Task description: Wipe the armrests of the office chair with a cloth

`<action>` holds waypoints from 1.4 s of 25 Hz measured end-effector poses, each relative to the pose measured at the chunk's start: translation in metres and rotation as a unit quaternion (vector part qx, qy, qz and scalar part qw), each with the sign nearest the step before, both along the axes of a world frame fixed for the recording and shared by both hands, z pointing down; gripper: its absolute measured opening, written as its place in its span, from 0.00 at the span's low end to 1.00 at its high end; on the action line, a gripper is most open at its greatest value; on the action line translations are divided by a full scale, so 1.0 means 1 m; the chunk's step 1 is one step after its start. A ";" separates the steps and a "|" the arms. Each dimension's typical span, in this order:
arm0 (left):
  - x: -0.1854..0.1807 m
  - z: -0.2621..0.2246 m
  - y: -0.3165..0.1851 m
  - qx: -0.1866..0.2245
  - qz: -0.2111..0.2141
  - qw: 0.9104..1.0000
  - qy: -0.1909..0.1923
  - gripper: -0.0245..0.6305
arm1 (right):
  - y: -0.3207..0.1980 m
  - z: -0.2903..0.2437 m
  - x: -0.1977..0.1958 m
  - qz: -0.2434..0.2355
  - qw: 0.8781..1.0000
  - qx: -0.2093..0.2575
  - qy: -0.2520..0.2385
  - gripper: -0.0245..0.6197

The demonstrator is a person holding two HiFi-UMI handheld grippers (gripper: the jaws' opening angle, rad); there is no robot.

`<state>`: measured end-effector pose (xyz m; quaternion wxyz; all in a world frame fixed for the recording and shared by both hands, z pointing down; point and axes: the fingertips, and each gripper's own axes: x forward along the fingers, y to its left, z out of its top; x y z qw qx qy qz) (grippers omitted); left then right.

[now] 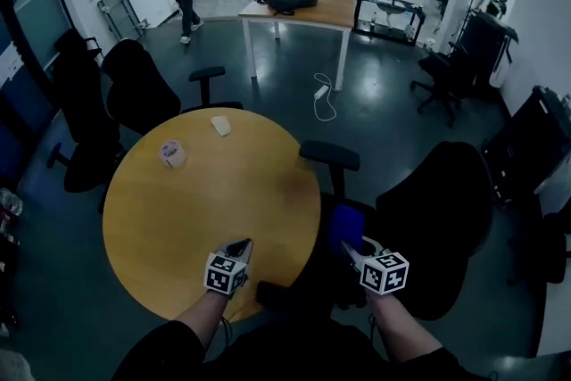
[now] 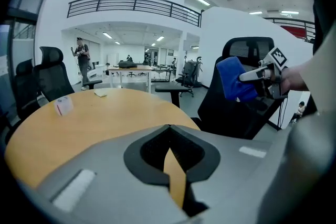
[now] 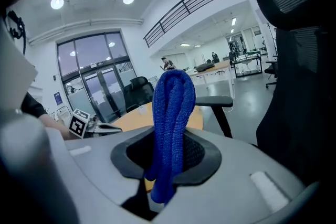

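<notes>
Round and wood-coloured, the surface (image 1: 178,219) fills the near left. The left tool (image 1: 241,245) hangs over its near right edge, jaws drawn together on nothing. Just off that edge, the right tool (image 1: 351,249) is clamped on the blue cloth (image 1: 346,226). The cloth is bunched into a thick fold that stands up past the jaw tips and trails a little below them. Under and to the right of it is the black office chair (image 1: 437,227). One armrest (image 1: 329,156) lies just beyond the cloth, near it but not touching, beside the surface's right edge. Farther off, a long desk (image 1: 312,9) stands in the open office floor.

Wiping looks not yet begun. The main risk, as I judge it, is the narrow fold: only a thin strip of cloth would meet the pad, so the hard jaw tips might scrape it instead. Dragging could also tug the cloth out of the grip. The chair may swivel or roll under pressure, since the empty left tool is not steadying it
</notes>
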<state>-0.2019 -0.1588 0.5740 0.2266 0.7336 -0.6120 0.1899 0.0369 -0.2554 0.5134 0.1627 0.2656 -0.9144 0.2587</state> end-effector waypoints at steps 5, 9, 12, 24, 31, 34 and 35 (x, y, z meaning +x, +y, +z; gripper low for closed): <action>0.003 -0.023 -0.047 0.011 -0.035 0.999 0.002 0.06 | -0.030 0.000 -0.016 -0.006 0.999 -0.006 -0.048 0.19; 0.004 -0.031 -0.089 0.022 -0.042 0.999 0.006 0.06 | -0.045 0.004 -0.025 -0.003 0.998 -0.014 -0.063 0.19; 0.003 -0.030 -0.119 0.023 -0.031 0.999 0.014 0.06 | -0.055 0.015 -0.023 0.016 0.998 -0.027 -0.061 0.19; -0.030 0.023 -0.283 0.025 0.055 0.998 -0.002 0.06 | -0.153 0.058 -0.007 0.127 0.989 -0.007 0.075 0.19; -0.032 0.054 -0.361 0.028 0.088 0.996 -0.009 0.06 | -0.224 0.089 0.002 0.118 0.970 0.032 0.212 0.19; -0.036 0.070 -0.379 0.017 0.090 0.996 -0.023 0.06 | -0.250 0.102 0.011 0.102 0.959 0.039 0.261 0.19; -0.036 0.075 -0.386 0.015 0.094 0.995 -0.030 0.06 | -0.258 0.106 0.012 0.098 0.955 0.040 0.276 0.19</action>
